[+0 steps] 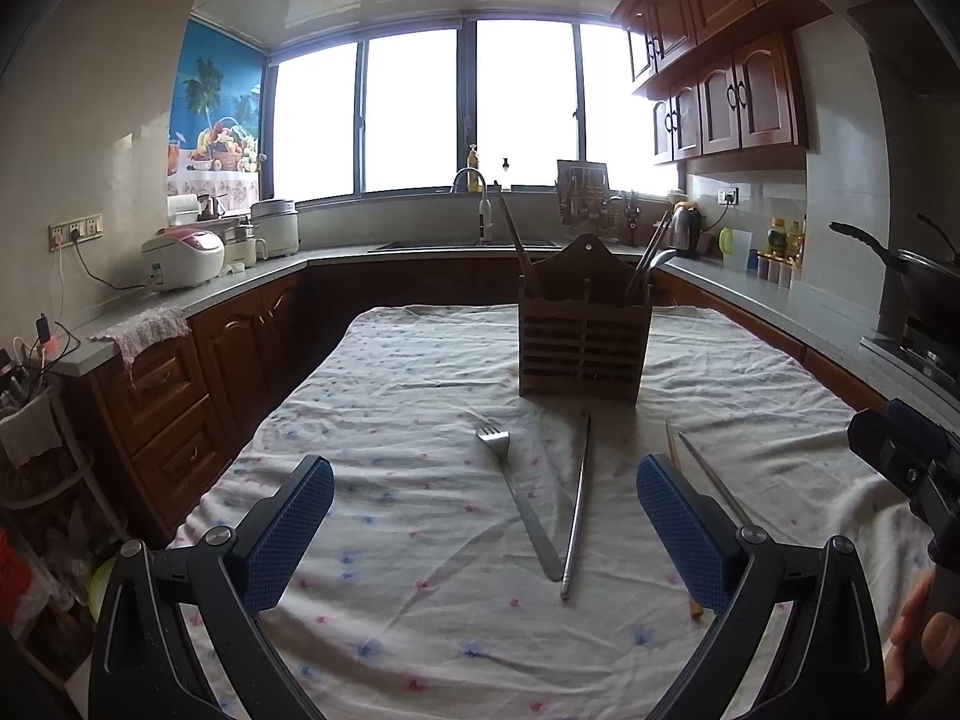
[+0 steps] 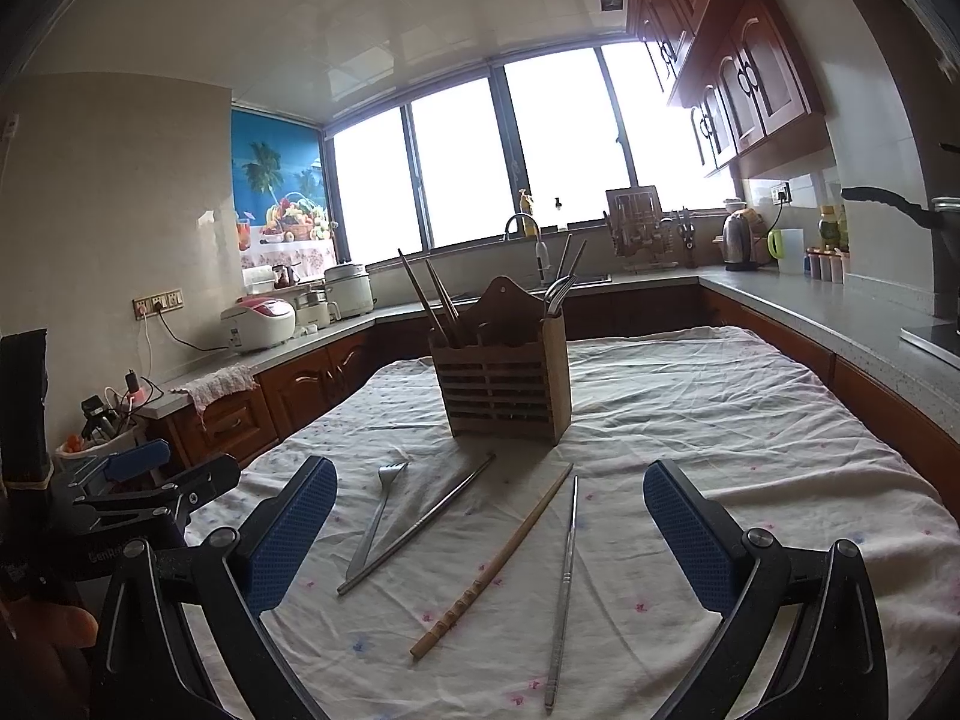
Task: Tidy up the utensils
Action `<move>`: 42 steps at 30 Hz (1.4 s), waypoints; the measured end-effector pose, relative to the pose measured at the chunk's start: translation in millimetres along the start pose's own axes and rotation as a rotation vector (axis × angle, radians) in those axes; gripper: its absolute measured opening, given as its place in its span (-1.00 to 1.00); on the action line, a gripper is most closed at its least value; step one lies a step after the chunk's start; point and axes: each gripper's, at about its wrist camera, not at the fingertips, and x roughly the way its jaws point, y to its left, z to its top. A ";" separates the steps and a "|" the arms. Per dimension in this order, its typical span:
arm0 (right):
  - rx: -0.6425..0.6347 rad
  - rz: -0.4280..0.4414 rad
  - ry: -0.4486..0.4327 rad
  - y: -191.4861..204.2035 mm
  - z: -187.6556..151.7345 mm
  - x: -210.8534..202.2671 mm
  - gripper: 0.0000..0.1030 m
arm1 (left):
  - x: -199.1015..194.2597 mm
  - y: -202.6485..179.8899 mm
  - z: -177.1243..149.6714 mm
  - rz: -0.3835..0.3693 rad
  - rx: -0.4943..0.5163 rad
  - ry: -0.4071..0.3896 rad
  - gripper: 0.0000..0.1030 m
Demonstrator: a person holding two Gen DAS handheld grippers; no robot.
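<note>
Across the tabletop point(image 2: 750, 420) a wrinkled flowered cloth is spread, and toward its far middle stands the wooden holder point(image 2: 504, 384) — slatted, already carrying chopsticks in its left slots and metal cutlery at its right; four loose pieces lie on the cloth between the holder and both tools.

Largest of the loose ones is the wooden chopstick point(image 2: 492, 561), its long axis running from near the holder's foot back toward the camera and leftward; beside it on the right lies a thin metal chopstick point(image 2: 564, 588), almost straight fore-and-aft; to the left a second metal chopstick point(image 2: 420, 522) crosses the handle end of the fork point(image 2: 378, 516).

The right gripper point(image 2: 489, 516) has its jaws wide apart with nothing between them; the wooden and thin metal chopsticks lie directly ahead between its fingers, so it looks the nearer hand for those. The left gripper point(image 1: 486, 510) is equally wide and empty — fork and crossed chopstick sit ahead of it, lengthwise to its reach.
</note>
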 end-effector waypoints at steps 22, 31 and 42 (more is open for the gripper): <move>0.003 0.001 0.005 0.4 1.7 3.4 1.00 | 1.6 -1.1 2.4 -0.009 -0.007 0.008 0.98; 0.007 0.001 0.009 0.7 3.0 6.3 1.00 | 5.2 -1.6 3.4 -0.014 -0.005 0.014 0.98; 0.010 0.001 0.011 -0.5 4.4 8.1 1.00 | 6.6 -2.4 4.1 -0.014 -0.005 0.016 0.98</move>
